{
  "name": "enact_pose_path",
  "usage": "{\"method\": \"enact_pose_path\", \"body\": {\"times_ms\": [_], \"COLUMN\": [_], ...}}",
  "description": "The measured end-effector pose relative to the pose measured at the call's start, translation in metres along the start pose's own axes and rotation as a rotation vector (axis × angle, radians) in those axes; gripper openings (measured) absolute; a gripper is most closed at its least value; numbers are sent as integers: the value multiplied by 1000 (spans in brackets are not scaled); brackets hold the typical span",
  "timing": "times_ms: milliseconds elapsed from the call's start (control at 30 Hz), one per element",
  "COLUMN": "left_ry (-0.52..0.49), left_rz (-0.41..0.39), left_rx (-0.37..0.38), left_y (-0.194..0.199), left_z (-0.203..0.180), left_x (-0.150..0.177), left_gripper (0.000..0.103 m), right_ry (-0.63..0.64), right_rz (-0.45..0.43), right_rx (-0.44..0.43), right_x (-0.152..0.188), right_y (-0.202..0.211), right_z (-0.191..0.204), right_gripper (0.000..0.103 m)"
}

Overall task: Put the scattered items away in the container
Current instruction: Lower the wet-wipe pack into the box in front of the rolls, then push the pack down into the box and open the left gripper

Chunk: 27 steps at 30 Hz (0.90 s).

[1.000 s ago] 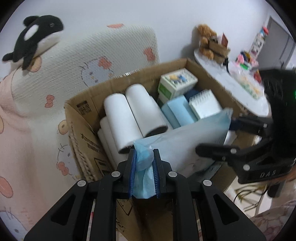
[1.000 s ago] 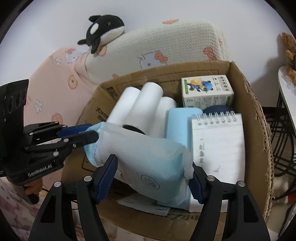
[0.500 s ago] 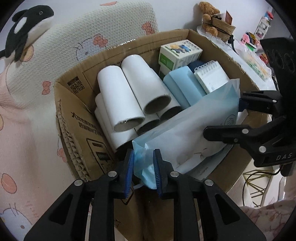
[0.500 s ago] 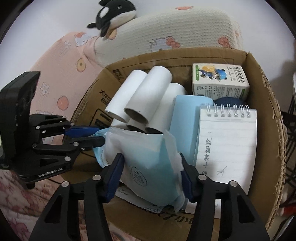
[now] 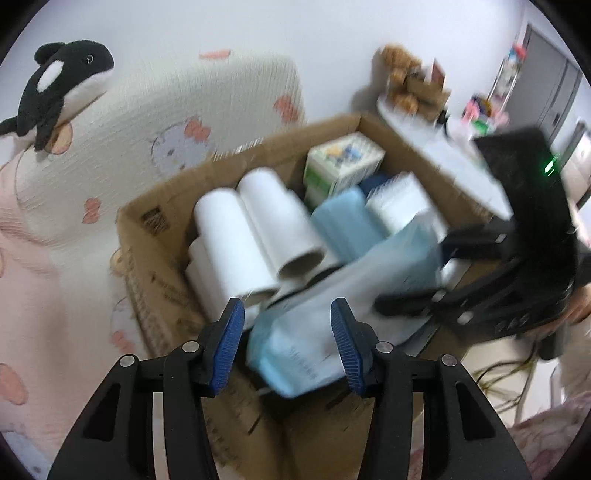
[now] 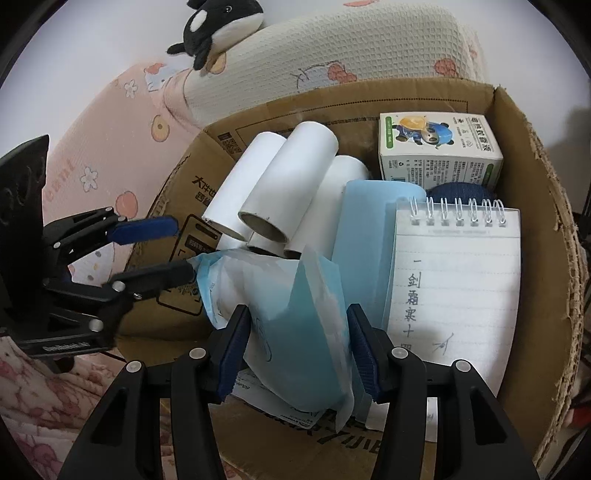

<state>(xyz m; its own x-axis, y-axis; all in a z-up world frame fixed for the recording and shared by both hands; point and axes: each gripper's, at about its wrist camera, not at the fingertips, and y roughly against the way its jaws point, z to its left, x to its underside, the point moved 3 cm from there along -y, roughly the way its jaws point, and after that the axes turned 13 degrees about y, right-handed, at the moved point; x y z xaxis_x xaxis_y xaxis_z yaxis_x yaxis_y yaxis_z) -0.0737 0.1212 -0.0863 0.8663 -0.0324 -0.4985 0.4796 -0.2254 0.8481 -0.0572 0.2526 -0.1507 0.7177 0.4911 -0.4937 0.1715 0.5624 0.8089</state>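
Note:
A cardboard box (image 6: pixel 543 206) holds white rolls (image 6: pixel 284 184), a light blue pack (image 6: pixel 362 236), a spiral notepad (image 6: pixel 458 280), a small printed carton (image 6: pixel 439 155) and a dark blue item (image 6: pixel 461 192). My right gripper (image 6: pixel 297 354) is shut on a soft blue-and-white packet (image 6: pixel 295 325) that hangs over the box's near edge. My left gripper (image 5: pixel 286 343) is open; its fingers stand apart on either side of the packet's end (image 5: pixel 295 354). In the right wrist view the left gripper (image 6: pixel 168 251) is at the left, jaws apart, at the packet's left end.
An orca plush (image 6: pixel 218 18) lies on a cream cushion (image 6: pixel 332 51) behind the box. Pink patterned bedding (image 6: pixel 103 147) lies to the left. A white table (image 5: pixel 443 155) with toys stands at the far right. Cables (image 5: pixel 509 373) lie on the floor.
My left gripper has opened and let go of the packet's end. My right gripper has closed tighter on the packet and carried it lower into the box.

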Motion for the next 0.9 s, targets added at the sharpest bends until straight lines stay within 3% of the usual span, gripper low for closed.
{"method": "enact_pose_path", "body": {"times_ms": [133,167,233,300,467,567,633,700,900], "left_ry": [-67,-77,-76,-78,-32,-18,-5,7,12], "left_rz": [-17,-15,-4,18,-17,48,101,105,138], "left_rx": [-9,9,57,123,211,269,270,277,257], "left_y": [-9,-11,-12,-10,-3,-12,-22,-26,-20], "left_z": [-12,-16,-22,-28,-33,-40,-41,-39,-32], "left_x": [0,1,0,-4,-19,-20,-15,-11,-5], "left_gripper": [52,50,37,33,33,33,33,33,31], "right_ry": [9,19,27,43,80,79,98,117,146], "right_rz": [-4,-7,-2,4,15,17,18,30,64], "right_rx": [-23,-25,-35,-30,-17,-3,11,36,-6], "right_x": [0,0,1,1,-2,-3,-3,-3,-8], "right_y": [-1,-1,-1,-2,-2,-2,-2,-4,-9], "right_z": [-3,-2,-2,0,4,7,11,14,27], "right_gripper": [51,51,51,51,51,51,51,51,51]}}
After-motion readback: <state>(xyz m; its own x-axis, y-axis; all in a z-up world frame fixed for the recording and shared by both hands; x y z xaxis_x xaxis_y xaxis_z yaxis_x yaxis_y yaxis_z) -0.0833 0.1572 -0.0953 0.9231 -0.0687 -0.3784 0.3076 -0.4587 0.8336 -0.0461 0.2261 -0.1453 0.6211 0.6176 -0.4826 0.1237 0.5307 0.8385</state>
